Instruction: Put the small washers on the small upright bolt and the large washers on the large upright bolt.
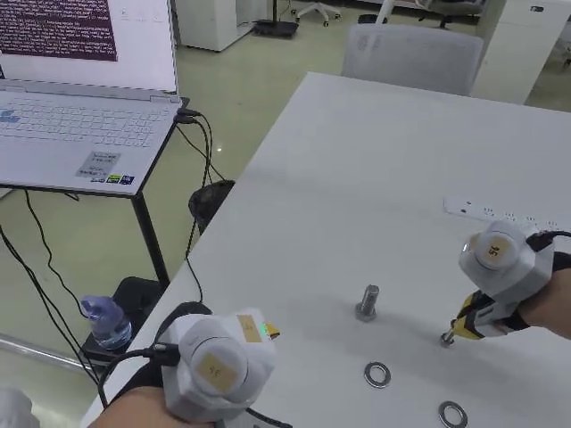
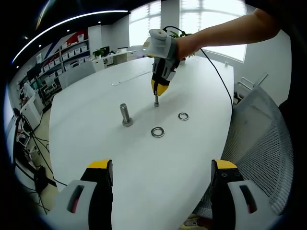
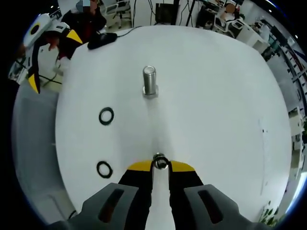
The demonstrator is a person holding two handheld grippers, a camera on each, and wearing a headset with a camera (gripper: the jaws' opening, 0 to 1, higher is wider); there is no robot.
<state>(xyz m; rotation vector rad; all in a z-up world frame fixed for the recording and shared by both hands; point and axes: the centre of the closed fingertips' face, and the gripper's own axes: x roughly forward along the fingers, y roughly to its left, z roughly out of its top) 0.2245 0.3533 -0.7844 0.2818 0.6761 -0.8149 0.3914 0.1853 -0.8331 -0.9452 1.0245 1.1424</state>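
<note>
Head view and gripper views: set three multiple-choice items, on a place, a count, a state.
1. The right gripper's tips are: A at the small upright steel bolt; B raised in the air; C on the floor.
2. Flat steel ring washers lying on the white table: A one; B two; C four.
3. The left gripper's jaws stand: A open; B shut; C shut on a washer.
Key: A, the tips flank that bolt; B, two rings lie flat; A, a wide gap parts them.

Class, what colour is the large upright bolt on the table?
Silver-grey bare metal; the large upright bolt shows best in the right gripper view.
</note>
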